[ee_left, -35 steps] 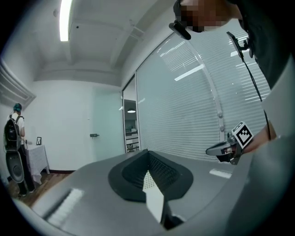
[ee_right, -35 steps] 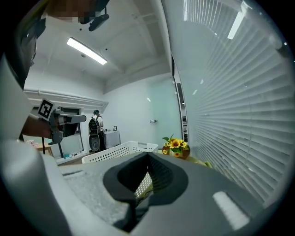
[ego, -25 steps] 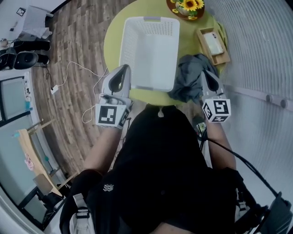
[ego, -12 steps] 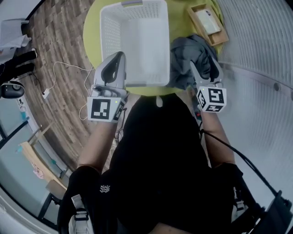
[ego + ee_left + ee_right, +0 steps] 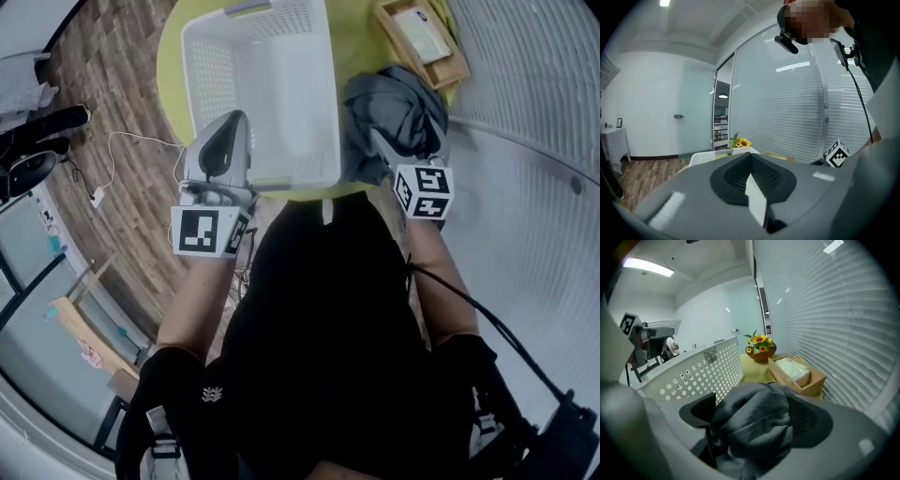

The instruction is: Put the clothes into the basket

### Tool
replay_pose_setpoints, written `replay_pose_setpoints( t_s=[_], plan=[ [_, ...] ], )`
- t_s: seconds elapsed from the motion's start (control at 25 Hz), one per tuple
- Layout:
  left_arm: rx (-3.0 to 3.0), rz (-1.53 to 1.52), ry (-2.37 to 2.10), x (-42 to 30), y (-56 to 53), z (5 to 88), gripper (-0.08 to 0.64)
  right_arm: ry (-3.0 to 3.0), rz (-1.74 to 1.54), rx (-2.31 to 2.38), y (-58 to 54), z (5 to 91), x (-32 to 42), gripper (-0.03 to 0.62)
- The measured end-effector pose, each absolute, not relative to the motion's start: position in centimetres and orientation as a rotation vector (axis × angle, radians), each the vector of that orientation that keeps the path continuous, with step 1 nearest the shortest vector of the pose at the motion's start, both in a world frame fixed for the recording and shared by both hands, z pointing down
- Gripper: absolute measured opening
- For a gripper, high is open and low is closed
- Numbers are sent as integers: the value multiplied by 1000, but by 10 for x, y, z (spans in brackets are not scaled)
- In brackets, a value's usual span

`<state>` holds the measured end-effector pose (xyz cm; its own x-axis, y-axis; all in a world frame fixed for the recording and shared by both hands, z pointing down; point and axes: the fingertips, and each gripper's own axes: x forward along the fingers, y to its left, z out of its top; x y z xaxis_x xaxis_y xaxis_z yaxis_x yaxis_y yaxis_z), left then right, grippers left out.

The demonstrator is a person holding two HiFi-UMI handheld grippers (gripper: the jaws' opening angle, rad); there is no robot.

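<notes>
A white perforated basket [image 5: 211, 84] stands on the round yellow-green table [image 5: 361, 42]. Grey clothes [image 5: 398, 108] lie in a heap on the table against the basket's right side. My right gripper [image 5: 382, 141] reaches into that heap; its jaws have just been opening and now stand wide, open, with the grey cloth [image 5: 754, 423] bunched between them. The basket wall [image 5: 693, 373] is just left of it. My left gripper [image 5: 230, 122] hovers at the basket's near left corner, shut, and I see nothing held in it [image 5: 752, 176].
A wooden tray with a white box [image 5: 422, 37] sits at the table's far right, also in the right gripper view [image 5: 797, 373]. Sunflowers in a bowl [image 5: 760, 347] stand at the far edge. Window blinds [image 5: 525, 187] run along the right; a cable [image 5: 122, 150] lies on the wooden floor.
Both grippers have come lower towards the table. The right gripper's jaws have spread around the grey clothes, which stay beside the basket. The left gripper has edged toward the basket's near left corner.
</notes>
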<state>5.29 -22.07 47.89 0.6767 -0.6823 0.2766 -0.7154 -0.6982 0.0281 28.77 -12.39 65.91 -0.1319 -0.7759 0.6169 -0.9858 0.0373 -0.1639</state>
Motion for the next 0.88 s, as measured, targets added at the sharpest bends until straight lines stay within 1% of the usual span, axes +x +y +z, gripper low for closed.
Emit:
replay_pose_setpoints(
  t_s=[0.16,0.32,0.44,0.76,0.88],
  plan=[
    [2740,413,-1173,56,-225,502,6,-1877,796,1827,-133,694,297,476],
    [2715,414,-1207,42,-224,494,6,-1839,893,1798,-132,705,294,474],
    [2696,419,-1232,34,-226,493,6,-1839,932,1780,-135,714,296,451],
    [2680,390,-1276,23,-235,477,6,-1860,957,1710,-139,716,296,232],
    [2685,372,-1278,23,-237,470,6,-1878,961,1704,-139,711,297,181]
  ],
)
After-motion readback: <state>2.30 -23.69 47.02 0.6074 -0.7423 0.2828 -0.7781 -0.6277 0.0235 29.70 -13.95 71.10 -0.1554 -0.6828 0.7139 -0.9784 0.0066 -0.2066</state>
